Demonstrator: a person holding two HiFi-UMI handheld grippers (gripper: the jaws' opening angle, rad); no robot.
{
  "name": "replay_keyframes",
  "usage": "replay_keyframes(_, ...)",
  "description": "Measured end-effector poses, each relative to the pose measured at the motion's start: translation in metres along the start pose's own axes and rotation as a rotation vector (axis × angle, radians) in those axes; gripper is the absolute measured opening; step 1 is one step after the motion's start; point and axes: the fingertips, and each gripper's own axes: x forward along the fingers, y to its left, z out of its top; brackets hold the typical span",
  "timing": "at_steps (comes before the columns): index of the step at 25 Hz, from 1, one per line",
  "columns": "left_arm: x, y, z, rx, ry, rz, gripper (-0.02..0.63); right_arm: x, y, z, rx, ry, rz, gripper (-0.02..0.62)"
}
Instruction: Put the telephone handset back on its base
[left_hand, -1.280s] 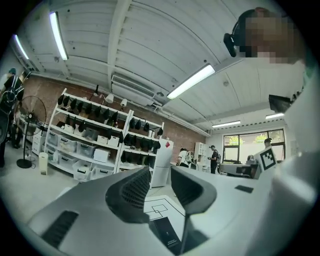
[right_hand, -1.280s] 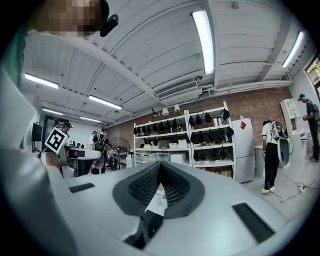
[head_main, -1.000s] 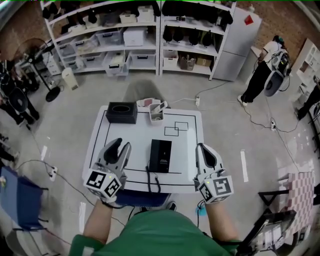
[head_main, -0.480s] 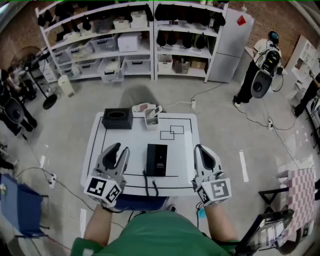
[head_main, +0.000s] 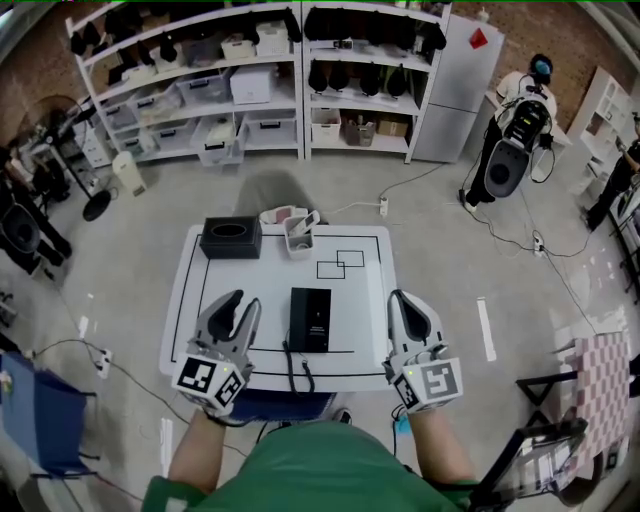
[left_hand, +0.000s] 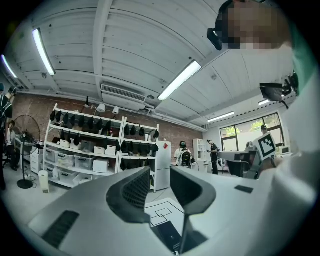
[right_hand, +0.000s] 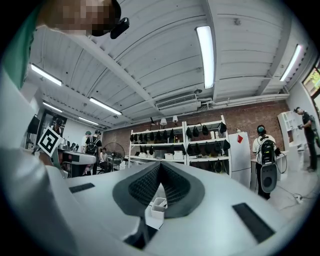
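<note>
While both grippers hung over the near edge of the table (head_main: 372, 300), the telephone (head_main: 310, 319) lay between them, midway along that edge, its cord (head_main: 300, 372) trailing over the side.

Jaws of the left gripper (head_main: 236, 306): apart, nothing between them. Jaws of the right gripper (head_main: 404, 302): pressed together, empty.

Handset: no separate piece showed on the table. The telephone read as one black block, so the handset probably sat on its base, though the detail was too small to confirm.

Step in hand: none evident, as neither gripper touched the telephone.

Far left corner: black box (head_main: 231, 238). Beside it, along the far edge: small white tub (head_main: 298, 236). Both stood well apart from the telephone and blocked nothing.
</note>
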Motion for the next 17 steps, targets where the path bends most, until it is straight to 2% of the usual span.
replay_keyframes(17, 0.009, 0.008, -0.029, -0.035, 0.050, 0.024, 0.135, 0.007, -0.005, -0.021, 0.013, 0.024, 0.025, 0.020)
